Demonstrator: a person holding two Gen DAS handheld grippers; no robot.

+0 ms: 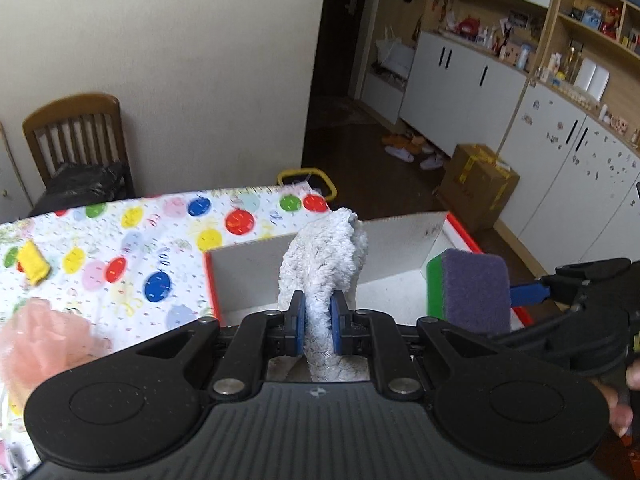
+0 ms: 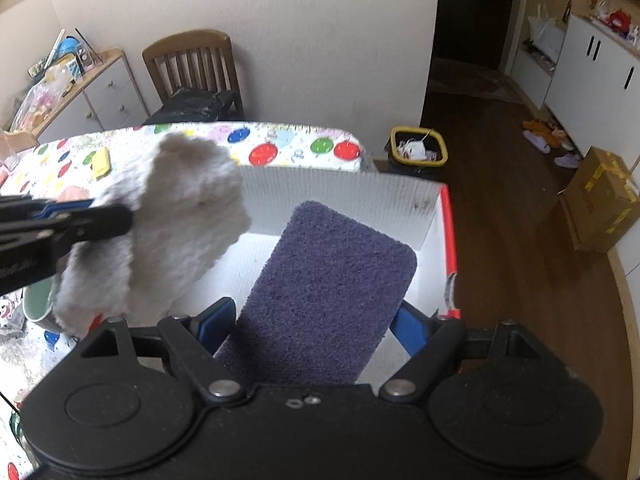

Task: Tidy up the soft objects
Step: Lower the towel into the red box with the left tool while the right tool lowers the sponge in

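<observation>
Pinched between the blue pads of the left gripper (image 1: 318, 320), a fluffy white cloth (image 1: 326, 264) is held upright above the white box (image 1: 248, 264) with its red-orange rim. Just to its right, a purple and green sponge (image 1: 472, 284) is gripped across its width by the right gripper (image 2: 316, 320), whose jaws are spread wide around it; it too is held over the box's interior. The box is set at the corner of a table covered by a balloon-print cloth (image 1: 120, 236). A yellow cloth (image 1: 34, 262) and a pink mesh pouf (image 1: 44, 340) are left lying on that covering, well apart from the box.
</observation>
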